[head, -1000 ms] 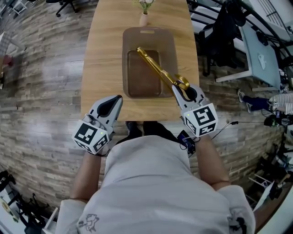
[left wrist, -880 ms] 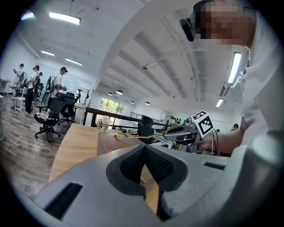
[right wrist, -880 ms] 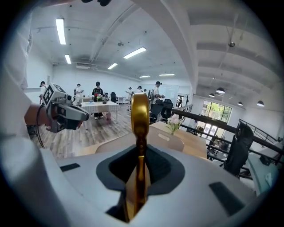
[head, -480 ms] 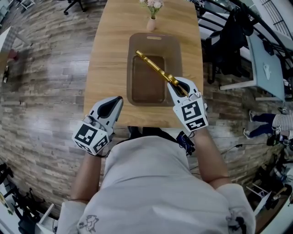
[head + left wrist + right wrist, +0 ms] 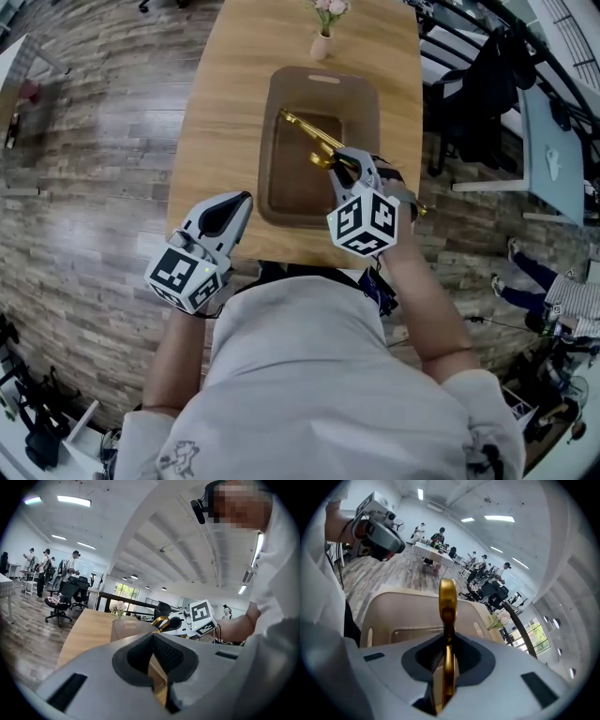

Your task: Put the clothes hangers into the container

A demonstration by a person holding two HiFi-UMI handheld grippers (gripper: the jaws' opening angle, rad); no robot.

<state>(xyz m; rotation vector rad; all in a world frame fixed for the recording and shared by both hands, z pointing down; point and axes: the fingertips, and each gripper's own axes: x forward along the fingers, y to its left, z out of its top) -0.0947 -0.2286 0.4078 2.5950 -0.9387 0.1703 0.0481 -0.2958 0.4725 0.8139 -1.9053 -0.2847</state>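
The clothes hanger (image 5: 306,127) looks like polished gold metal, smooth and glossy. The container (image 5: 277,103) is matt tan plastic. The tabletop (image 5: 225,112) is pale, smooth wood. The left gripper (image 5: 239,199) and right gripper (image 5: 349,157) have matt grey plastic shells and dark ribbed pads (image 5: 435,661).

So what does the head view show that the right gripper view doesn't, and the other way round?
Only the head view: the left gripper, poised at the near edge of the table. Only the right gripper view: people at distant desks, and its fingers clamped on the gold hanger, up close. Both: that hanger, the brown container and the flower vase.
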